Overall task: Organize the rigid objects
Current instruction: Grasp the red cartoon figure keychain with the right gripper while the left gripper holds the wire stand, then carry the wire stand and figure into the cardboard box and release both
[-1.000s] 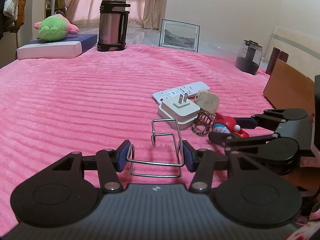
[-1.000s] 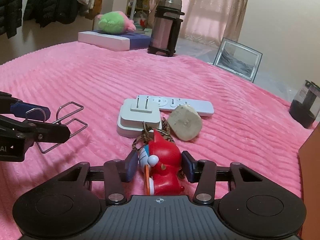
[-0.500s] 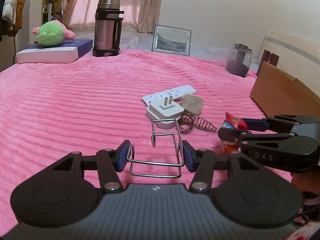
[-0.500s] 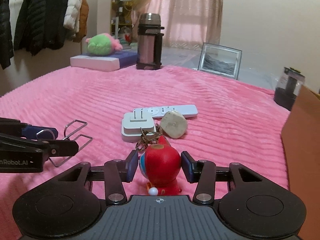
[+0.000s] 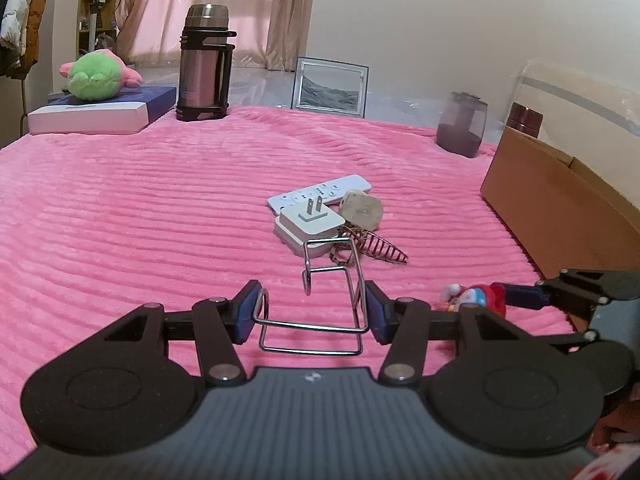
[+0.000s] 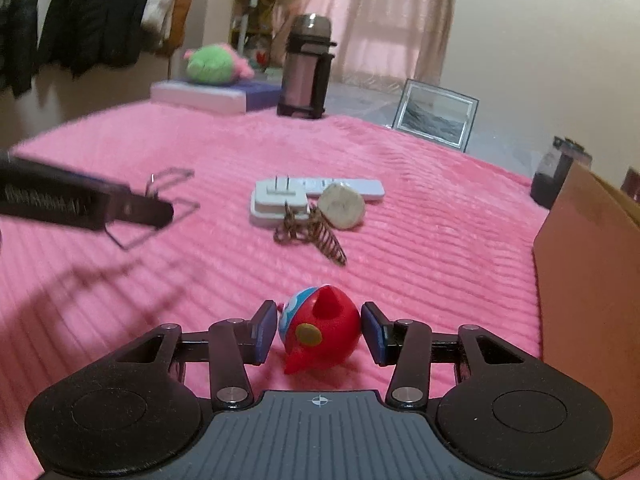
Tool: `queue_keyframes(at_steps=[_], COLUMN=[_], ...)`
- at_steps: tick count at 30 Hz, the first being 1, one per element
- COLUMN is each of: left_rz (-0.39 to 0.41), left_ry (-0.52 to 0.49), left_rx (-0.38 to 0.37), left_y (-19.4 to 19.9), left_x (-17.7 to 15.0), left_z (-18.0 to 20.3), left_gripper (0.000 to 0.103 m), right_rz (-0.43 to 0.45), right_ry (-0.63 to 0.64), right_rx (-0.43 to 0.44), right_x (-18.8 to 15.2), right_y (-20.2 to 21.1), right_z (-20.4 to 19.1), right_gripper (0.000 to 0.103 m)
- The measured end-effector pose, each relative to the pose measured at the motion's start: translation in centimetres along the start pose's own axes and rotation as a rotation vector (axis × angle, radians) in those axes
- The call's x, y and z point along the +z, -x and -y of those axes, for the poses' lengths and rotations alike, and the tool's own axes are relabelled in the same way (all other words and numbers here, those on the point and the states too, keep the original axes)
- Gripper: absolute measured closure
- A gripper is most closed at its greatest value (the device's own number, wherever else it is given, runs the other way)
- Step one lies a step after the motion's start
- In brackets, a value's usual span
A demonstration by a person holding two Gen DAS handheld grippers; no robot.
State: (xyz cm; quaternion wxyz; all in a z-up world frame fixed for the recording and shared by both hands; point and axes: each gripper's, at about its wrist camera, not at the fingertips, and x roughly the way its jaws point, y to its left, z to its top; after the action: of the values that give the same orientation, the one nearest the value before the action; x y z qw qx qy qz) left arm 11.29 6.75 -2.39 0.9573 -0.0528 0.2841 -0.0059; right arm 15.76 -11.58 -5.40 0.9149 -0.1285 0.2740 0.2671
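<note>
My left gripper is shut on a bent wire rack and holds it above the pink blanket. My right gripper is shut on a red and blue toy figure, also seen low at the right of the left wrist view. A white plug adapter, a white remote, a pale stone-like lump and a brown wire spiral cone lie together mid-blanket. The left gripper also shows in the right wrist view.
A brown cardboard box stands at the right edge. At the far side are a steel thermos, a framed picture, a dark jar and a green plush on a flat box.
My right gripper has pulled the toy back and right, away from the pile toward the cardboard box; the spiral cone now lies exposed. My left gripper still holds the wire rack.
</note>
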Motion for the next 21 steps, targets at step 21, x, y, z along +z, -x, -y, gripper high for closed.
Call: queue_keyframes(at_steps=[21], left_rz=[-0.015], left_ry=[-0.015], left_rx=[-0.006], left_y=[-0.2], left_x=[-0.3], left_z=[0.8], left_gripper=[0.054], right_rz=[-0.063], right_ry=[-0.293], right_rx=[0.019], right_x=[-3.1], right_y=[0.1], right_z=[3.5], right_gripper=[0.059])
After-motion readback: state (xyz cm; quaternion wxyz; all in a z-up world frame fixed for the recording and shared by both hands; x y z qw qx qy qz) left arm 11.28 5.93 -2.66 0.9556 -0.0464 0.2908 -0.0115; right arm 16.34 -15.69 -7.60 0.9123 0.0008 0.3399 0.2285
